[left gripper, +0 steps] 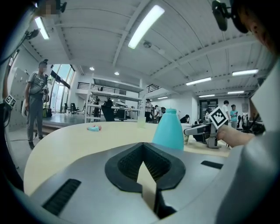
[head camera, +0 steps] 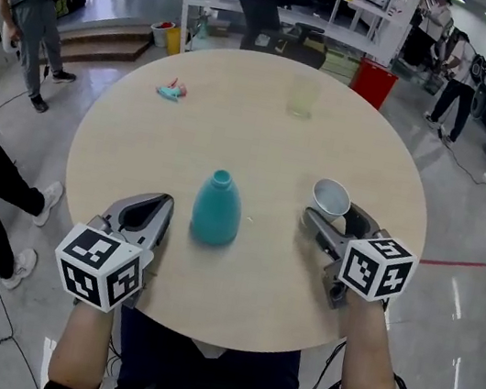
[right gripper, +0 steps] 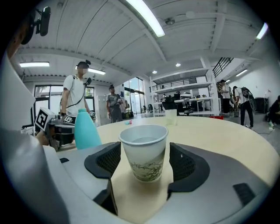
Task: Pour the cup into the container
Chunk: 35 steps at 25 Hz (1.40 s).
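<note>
We see a round beige table (head camera: 239, 114) in an open workshop, people (head camera: 32, 7) standing about; paper cup (head camera: 330, 197) upright on it between right gripper's (right gripper: 142, 162) parted jaws, untouched; teal container (head camera: 217, 210) mid-table; left gripper (head camera: 163, 204) closed, empty

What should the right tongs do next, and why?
Probably close on the cup. The right tongs stand open around it, not yet gripping, while it sits upright on the table. The bottle waits nearby for the pour.
</note>
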Available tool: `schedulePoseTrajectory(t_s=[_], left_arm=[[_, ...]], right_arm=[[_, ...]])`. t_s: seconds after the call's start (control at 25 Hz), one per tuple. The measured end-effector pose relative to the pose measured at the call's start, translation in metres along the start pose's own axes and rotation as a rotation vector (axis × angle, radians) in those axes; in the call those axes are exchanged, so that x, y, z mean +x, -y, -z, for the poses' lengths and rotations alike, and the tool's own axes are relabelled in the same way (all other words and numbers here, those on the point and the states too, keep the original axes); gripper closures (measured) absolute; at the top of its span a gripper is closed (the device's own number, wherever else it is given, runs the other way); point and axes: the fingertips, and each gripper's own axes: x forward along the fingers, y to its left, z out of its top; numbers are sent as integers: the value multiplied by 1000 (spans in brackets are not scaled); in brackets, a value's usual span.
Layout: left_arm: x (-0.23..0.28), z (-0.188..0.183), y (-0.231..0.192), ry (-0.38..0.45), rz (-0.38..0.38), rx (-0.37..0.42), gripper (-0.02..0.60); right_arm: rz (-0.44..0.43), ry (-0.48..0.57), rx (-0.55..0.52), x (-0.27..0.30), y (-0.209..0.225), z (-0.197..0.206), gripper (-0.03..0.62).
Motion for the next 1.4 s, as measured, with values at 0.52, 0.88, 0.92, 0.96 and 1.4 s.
schedulePoseTrajectory(t_s=[0.52, 0.88, 0.92, 0.96, 1.4], left_arm=[[18, 3, -13, -53, 32, -9, 580], [20, 7, -7, -80, 81, -2, 580], [21, 9, -9, -81, 85, -2, 580], [23, 10, -10, -83, 88, -3, 580], [29, 11, -1, -122, 129, 2, 580]], right_arm=[[-4, -24, 3, 10, 0, 2, 272], [-29, -52, -55, 11, -7, 2, 284], [-38, -60, -74, 13, -11, 1, 284], [-47, -68, -94, 15, -14, 1, 284], [-144, -70, -247, 7, -65, -44, 284]])
